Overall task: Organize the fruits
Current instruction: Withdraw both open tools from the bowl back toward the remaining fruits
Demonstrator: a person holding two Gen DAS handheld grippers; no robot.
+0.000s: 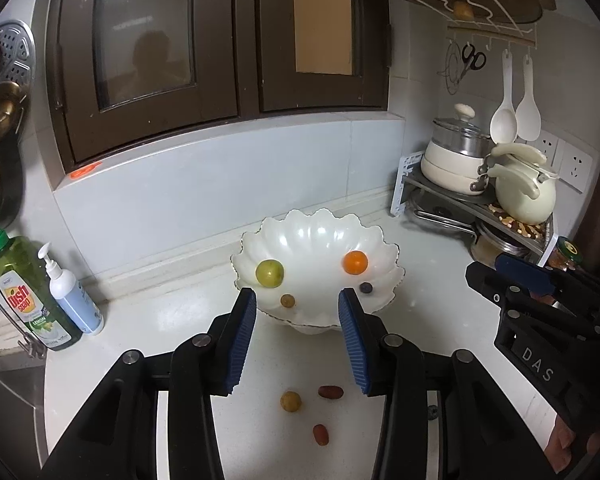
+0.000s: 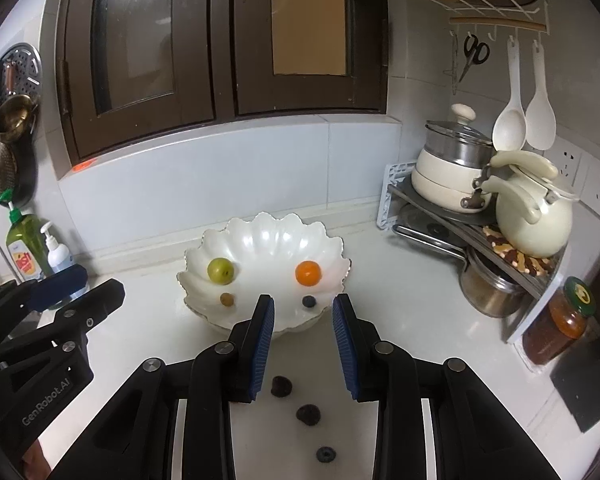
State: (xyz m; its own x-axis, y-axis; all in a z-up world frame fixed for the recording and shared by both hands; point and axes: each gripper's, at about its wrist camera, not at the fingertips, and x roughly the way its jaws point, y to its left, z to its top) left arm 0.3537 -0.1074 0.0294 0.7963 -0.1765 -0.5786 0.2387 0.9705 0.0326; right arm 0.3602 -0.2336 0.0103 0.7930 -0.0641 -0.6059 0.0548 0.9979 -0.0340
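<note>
A white scalloped bowl [image 1: 320,240] [image 2: 267,240] stands on the white counter. It holds a green fruit [image 1: 269,273], an orange [image 1: 355,263], a small tan fruit [image 1: 287,301] and a blueberry [image 1: 366,288]. My left gripper [image 1: 297,296] hovers open and empty before the bowl's near rim. Below it on the counter lie a yellow-brown fruit [image 1: 290,401] and two red dates [image 1: 330,392]. My right gripper [image 2: 303,300] is open and empty beside it, over two dark berries [image 2: 281,386] and a blueberry [image 2: 326,454].
Dish soap [image 1: 27,292] and a pump bottle [image 1: 73,296] stand at the left by the sink. A corner rack [image 2: 460,224] with pots and a kettle [image 2: 534,212] fills the back right. A jar [image 2: 568,312] stands beside it. A window is behind the bowl.
</note>
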